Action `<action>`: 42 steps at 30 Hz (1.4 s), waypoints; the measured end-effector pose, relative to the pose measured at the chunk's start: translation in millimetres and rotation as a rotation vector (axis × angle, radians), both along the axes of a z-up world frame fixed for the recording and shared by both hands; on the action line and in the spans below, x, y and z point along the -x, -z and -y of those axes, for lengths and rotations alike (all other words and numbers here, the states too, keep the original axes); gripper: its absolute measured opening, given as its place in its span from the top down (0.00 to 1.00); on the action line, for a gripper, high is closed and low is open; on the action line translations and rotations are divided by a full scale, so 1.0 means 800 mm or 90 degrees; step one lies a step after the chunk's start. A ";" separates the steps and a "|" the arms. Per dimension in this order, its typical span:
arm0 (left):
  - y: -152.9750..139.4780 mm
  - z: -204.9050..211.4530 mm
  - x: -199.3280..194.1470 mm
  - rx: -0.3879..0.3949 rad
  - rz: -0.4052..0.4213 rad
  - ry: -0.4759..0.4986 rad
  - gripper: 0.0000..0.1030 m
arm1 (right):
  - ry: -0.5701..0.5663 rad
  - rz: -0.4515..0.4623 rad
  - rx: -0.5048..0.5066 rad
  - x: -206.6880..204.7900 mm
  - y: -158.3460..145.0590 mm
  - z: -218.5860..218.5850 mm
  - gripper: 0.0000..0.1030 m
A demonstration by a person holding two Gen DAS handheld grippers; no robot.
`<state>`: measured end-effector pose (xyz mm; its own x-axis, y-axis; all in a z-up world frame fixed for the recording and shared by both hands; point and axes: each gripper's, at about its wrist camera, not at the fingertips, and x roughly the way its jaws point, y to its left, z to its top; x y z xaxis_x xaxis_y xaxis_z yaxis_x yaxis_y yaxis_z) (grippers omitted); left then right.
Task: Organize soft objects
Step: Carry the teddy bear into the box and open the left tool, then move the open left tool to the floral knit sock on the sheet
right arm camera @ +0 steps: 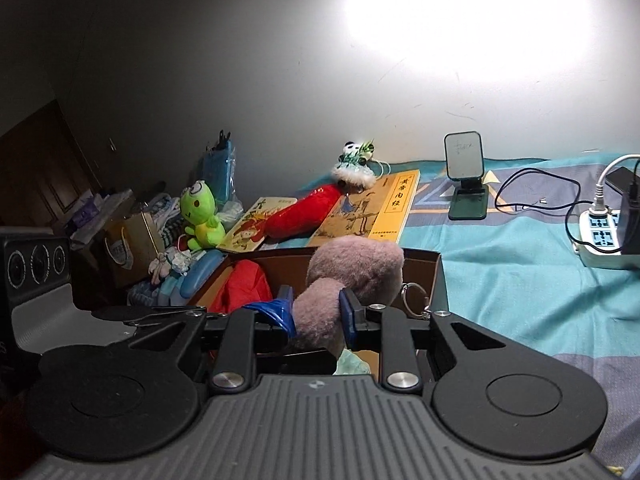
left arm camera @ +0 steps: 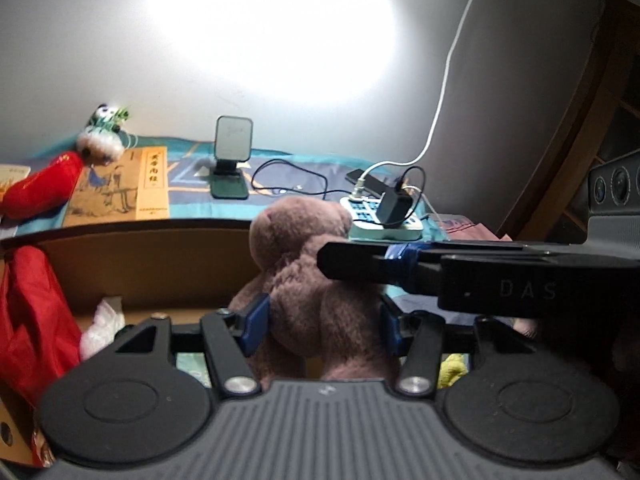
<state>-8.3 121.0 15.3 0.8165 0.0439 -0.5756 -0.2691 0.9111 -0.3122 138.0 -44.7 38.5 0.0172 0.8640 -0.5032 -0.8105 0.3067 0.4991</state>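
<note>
One brown plush bear point(left arm camera: 304, 280) sits upright above one cardboard box point(right arm camera: 434, 276), grasped by both grippers; the left gripper point(left arm camera: 324, 324) clamps its body, the right gripper point(right arm camera: 318, 316) clenches a limb; beyond lie two books point(right arm camera: 372, 208), one green frog plush point(right arm camera: 200, 216), one phone stand point(right arm camera: 466, 176).
</note>
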 end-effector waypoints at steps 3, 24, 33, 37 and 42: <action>0.031 -0.029 -0.009 0.033 -0.038 -0.017 0.50 | -0.020 0.002 0.029 0.001 0.023 -0.032 0.93; 0.081 -0.044 -0.052 0.075 -0.133 -0.028 0.50 | -0.207 -0.028 0.158 -0.048 0.058 -0.103 0.93; 0.029 -0.052 0.004 0.029 -0.103 -0.082 0.50 | -0.117 -0.042 0.104 -0.061 0.040 -0.067 0.92; 0.010 -0.038 0.017 -0.006 -0.120 -0.102 0.50 | -0.064 -0.055 0.088 -0.060 0.035 -0.039 0.92; -0.003 -0.007 0.021 -0.039 -0.145 -0.094 0.48 | 0.001 -0.074 0.075 -0.048 0.032 0.003 0.92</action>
<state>-25.4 126.6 18.1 0.6492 0.1922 -0.7359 -0.4566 0.8723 -0.1750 176.1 -47.5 12.7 -0.0454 0.7994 -0.5991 -0.7483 0.3701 0.5505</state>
